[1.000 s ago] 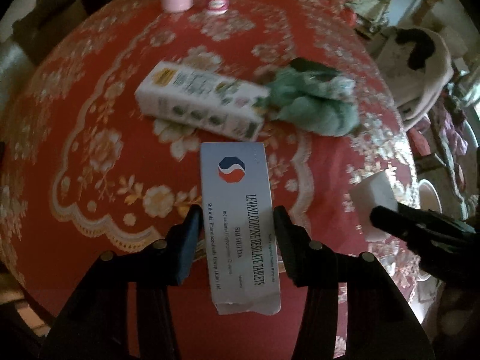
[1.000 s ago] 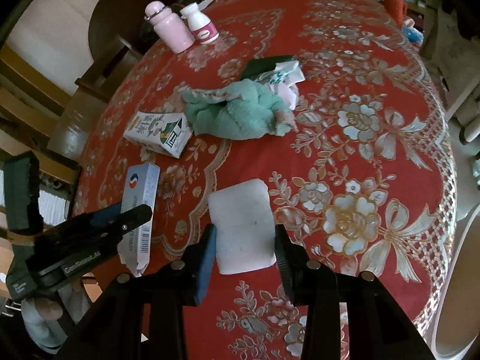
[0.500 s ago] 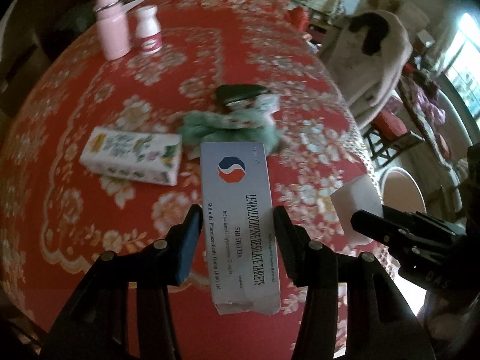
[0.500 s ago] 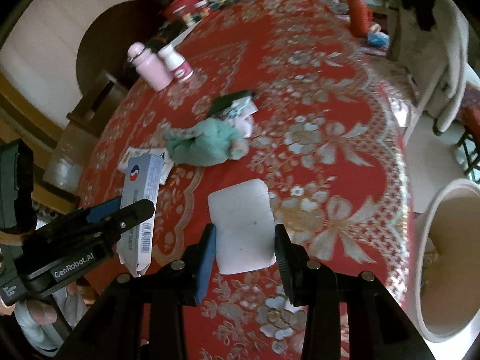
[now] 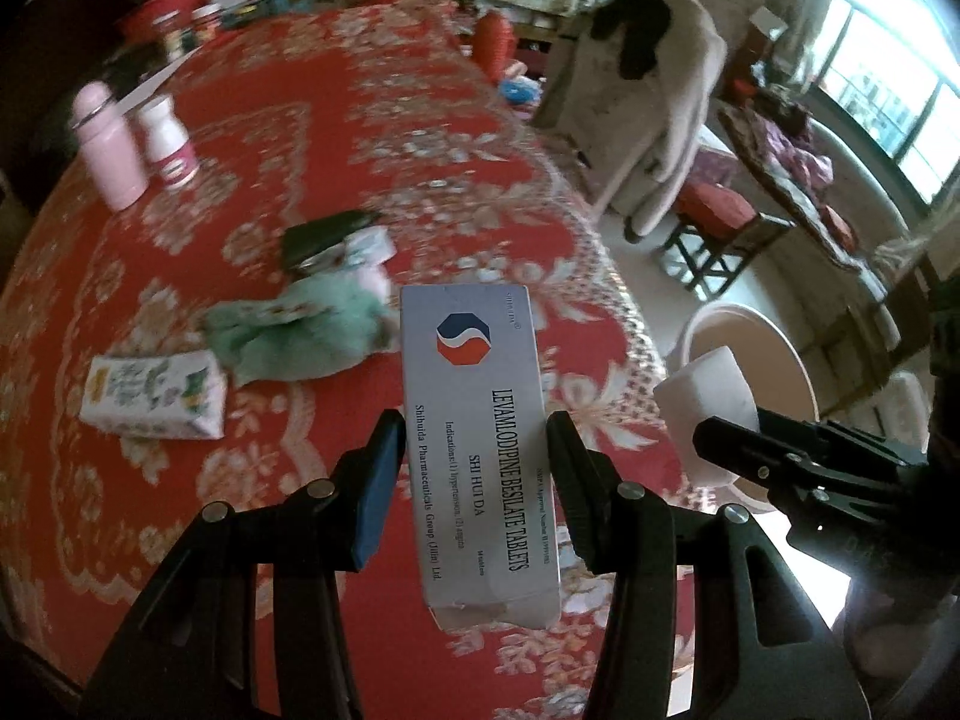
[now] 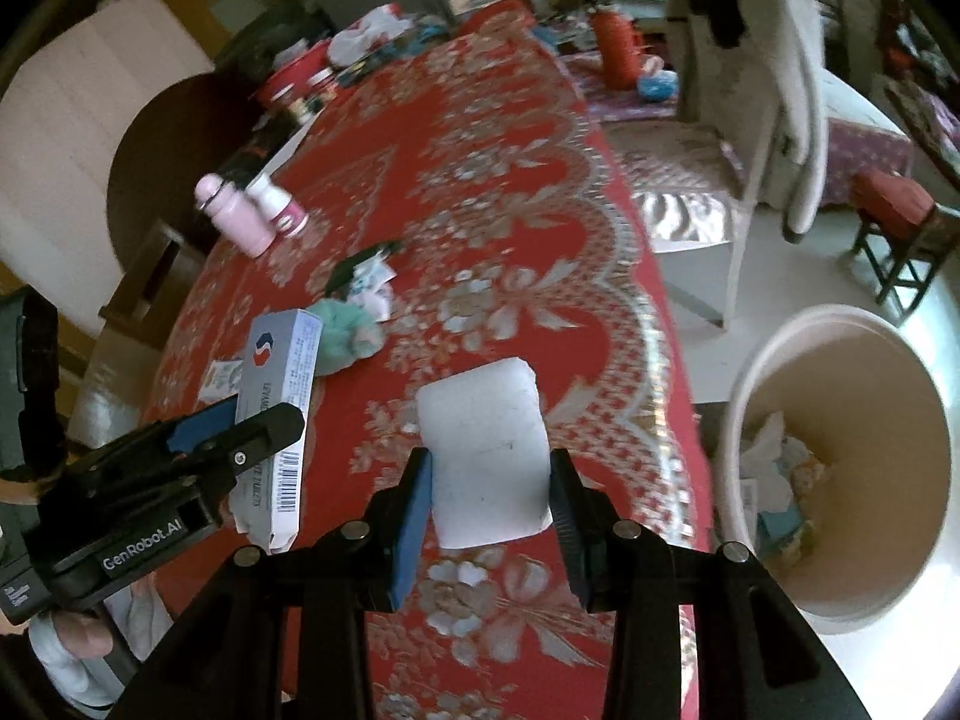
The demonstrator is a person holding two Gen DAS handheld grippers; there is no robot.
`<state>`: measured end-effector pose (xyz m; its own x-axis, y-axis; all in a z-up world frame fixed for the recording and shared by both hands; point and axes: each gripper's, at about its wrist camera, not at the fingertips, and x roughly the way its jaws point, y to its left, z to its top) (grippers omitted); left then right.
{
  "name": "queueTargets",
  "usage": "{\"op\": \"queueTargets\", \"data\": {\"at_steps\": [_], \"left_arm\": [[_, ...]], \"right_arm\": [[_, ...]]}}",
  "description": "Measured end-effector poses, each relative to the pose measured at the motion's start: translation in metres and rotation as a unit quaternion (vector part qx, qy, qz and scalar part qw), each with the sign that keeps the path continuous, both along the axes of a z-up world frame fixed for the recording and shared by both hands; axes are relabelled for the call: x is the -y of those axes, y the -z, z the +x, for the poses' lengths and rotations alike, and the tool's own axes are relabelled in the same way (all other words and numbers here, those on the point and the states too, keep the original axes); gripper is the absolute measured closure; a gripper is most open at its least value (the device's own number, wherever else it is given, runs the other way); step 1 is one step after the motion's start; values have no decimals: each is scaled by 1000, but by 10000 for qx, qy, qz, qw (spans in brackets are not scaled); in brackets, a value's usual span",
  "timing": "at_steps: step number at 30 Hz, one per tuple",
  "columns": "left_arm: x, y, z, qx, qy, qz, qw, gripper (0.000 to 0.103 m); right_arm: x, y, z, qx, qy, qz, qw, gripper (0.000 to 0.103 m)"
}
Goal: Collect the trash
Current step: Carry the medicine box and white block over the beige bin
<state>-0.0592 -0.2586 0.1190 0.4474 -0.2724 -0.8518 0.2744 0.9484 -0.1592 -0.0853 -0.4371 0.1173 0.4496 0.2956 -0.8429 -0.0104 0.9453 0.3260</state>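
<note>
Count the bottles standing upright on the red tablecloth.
2, side by side near the cloth's left edge: a pink bottle and a shorter white bottle with a pink label just right of it. More containers in the blurred clutter at the far end may be hidden.
</note>
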Motion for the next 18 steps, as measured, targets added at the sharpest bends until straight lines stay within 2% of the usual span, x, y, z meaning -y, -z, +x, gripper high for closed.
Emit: {"op": "queueTargets", "data": {"at_steps": [18], "left_arm": [[102, -4, 4, -89, 1116, -249, 9934, 56]], "right_arm": [[92, 2, -41, -74, 1179, -72, 9930, 66]]}}
